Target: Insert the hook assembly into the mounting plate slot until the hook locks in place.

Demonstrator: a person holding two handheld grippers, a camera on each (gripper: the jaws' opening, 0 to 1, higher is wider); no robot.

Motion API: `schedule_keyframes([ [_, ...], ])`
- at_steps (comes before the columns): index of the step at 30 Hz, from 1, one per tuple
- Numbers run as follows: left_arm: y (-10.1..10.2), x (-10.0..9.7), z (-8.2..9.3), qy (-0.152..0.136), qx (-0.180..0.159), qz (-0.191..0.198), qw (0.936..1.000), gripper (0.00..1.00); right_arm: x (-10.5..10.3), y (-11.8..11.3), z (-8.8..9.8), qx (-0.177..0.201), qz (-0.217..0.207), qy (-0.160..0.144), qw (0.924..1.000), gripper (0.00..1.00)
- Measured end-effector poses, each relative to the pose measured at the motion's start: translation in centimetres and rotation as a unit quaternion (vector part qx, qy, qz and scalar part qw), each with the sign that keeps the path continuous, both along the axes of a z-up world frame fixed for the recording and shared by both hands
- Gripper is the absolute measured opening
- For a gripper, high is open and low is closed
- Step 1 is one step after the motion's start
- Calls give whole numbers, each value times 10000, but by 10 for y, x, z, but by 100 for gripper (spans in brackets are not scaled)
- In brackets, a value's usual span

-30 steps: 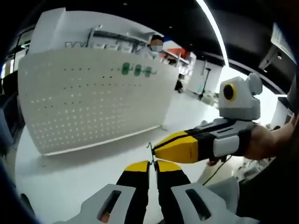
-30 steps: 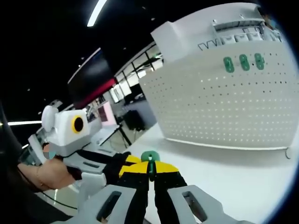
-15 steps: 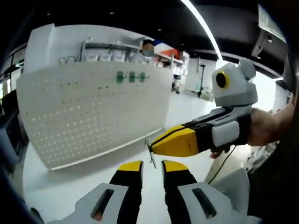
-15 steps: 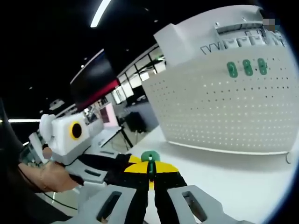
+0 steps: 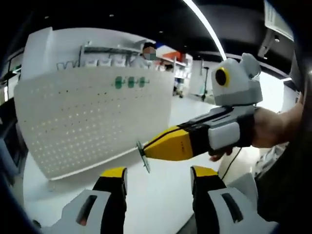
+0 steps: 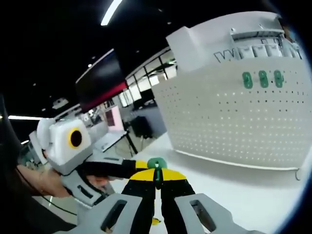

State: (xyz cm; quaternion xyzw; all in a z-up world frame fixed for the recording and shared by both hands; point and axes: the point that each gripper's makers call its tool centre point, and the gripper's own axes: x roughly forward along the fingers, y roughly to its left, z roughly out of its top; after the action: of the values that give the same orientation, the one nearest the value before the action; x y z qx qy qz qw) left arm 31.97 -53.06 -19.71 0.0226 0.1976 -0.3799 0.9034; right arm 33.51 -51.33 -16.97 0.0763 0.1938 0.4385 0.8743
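Right gripper view has the right gripper (image 6: 157,181) clenched on the hook assembly (image 6: 156,165), its green head poking up just past the jaw tips, with the pegboard mounting plate (image 6: 229,124) well ahead; the left gripper (image 5: 158,176) stands released, jaws wide and empty. The thin hook could twist in the pinch or miss its slot, since only the tips grasp it. Three green hooks (image 6: 263,79) already sit in a row on the one plate, and one hook is in hand.
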Motion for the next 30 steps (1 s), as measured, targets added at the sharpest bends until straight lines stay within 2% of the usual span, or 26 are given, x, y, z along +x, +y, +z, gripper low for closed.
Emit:
schedule_keyframes([
  [2,-3,-1,3,41,-131,-13,9999,68,1,-1,1,1,-18,1,10000,0],
  [10,-17,-4,9,17,-167,-189,9997,85,9,-10,2,-85,-138,-105,9998,0],
  [19,-28,-5,16,118,-378,-326,9987,98,19,-20,2,-146,-322,-168,9992,0],
  [26,-26,0,30,119,-671,-220,9974,100,26,-25,1,-219,-437,-237,9985,0],
  [30,-21,3,35,56,-681,-144,9976,100,35,-30,3,-320,-559,-420,9970,0],
])
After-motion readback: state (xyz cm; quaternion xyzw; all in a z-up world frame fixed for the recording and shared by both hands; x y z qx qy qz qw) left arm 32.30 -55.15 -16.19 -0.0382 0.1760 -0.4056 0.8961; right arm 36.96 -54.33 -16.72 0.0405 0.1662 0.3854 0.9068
